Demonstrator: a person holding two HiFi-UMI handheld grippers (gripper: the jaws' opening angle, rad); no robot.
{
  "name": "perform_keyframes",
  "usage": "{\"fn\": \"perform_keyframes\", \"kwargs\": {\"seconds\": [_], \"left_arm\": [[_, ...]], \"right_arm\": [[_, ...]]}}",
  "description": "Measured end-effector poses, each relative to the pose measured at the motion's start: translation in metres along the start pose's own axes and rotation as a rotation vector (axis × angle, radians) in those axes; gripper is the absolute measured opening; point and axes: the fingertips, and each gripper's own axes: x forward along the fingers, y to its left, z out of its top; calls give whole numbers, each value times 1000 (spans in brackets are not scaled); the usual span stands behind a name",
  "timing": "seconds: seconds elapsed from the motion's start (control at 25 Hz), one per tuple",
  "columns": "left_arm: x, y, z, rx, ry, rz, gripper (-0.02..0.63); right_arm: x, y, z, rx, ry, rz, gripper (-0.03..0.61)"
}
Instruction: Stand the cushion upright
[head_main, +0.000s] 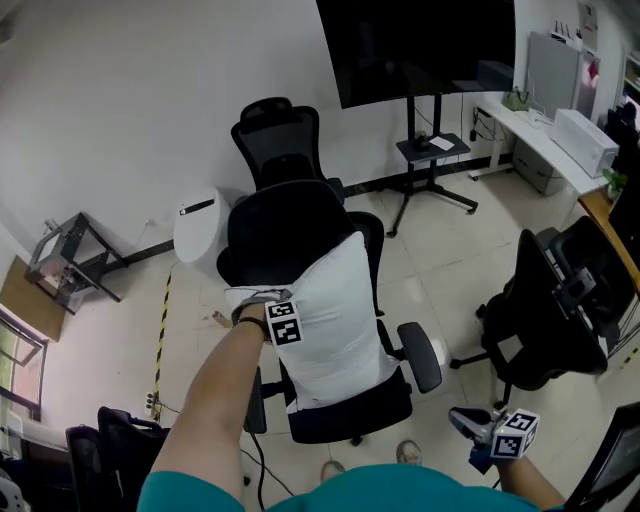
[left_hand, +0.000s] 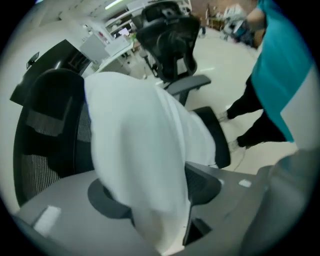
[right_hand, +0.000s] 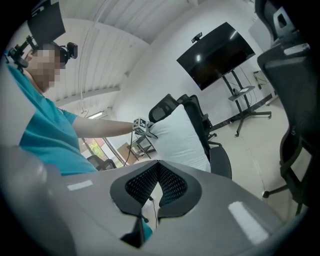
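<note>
Tiled floor (head_main: 440, 260) fills the background. Left gripper (head_main: 262, 303): jaws apart, cushion top edge between them, unclamped. Cushion (head_main: 335, 320) stands upright on the chair (head_main: 280, 225) seat, against the backrest. Right gripper (head_main: 478, 425): jaws closed, empty, well apart from the chair.

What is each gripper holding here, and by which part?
The left gripper has the upper edge of the white cushion between its jaws; whether they pinch it cannot be told. The right gripper, jaws together, holds nothing.

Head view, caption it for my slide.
White fabric cushion upright against black mesh office chair, left gripper at its top corner.
</note>
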Motion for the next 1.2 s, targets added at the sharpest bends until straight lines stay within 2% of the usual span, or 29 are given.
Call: {"fn": "perform_keyframes", "kwargs": {"seconds": [0.08, 0.16, 0.28, 0.4, 0.44, 0.52, 0.6, 0.68, 0.72, 0.84, 0.92, 1.0, 1.04, 1.08, 1.12, 1.16, 1.2], "left_arm": [[32, 24, -13, -98, 80, 173, 293], [37, 39, -19, -194, 81, 243, 350], [26, 37, -16, -227, -3, 197, 437], [-7, 29, -20, -285, -97, 160, 468], [-25, 29, -25, -345, -132, 176, 471], [-74, 32, -39, -544, -239, 241, 471], [-140, 25, -48, -778, -422, 300, 468], [-202, -4, -49, -952, -623, 320, 465], [-225, -26, -50, -995, -684, 324, 460], [-253, -107, -55, -1037, -708, 328, 454], [-263, -159, -42, -1116, -769, 306, 443], [-275, -207, -23, -1201, -873, 289, 352], [-283, -229, -15, -1230, -926, 294, 275], [-292, -248, -8, -1253, -984, 299, 150], [-302, -267, -2, -1272, -1050, 294, 68], [-311, -285, 3, -1284, -1123, 276, 13], [-321, -304, 8, -1291, -1195, 242, 11]], "right_arm": [[-1, 2, -5, 10, 18, -16, 3], [-5, 2, -9, 17, 30, -32, 3], [-10, 0, -8, 33, 18, -35, 3], [-10, 6, 5, 9, 1, -2, 3], [-10, 8, 11, -9, -4, 15, 3], [-11, 10, 25, -47, -16, 52, 3], [-13, 10, 42, -83, -27, 99, 3], [-15, 14, 61, -117, -40, 157, 3], [-15, 18, 69, -136, -46, 188, 3], [-11, 25, 89, -216, -33, 266, 3], [-7, 28, 99, -250, -15, 299, 3], [-3, 41, 101, -267, -9, 337, 3], [0, 53, 98, -278, -7, 359, 3], [2, 65, 93, -291, -3, 378, 3], [3, 79, 86, -303, 3, 392, 3], [3, 93, 79, -313, 10, 400, 3], [2, 106, 70, -320, 15, 403, 3]]}}
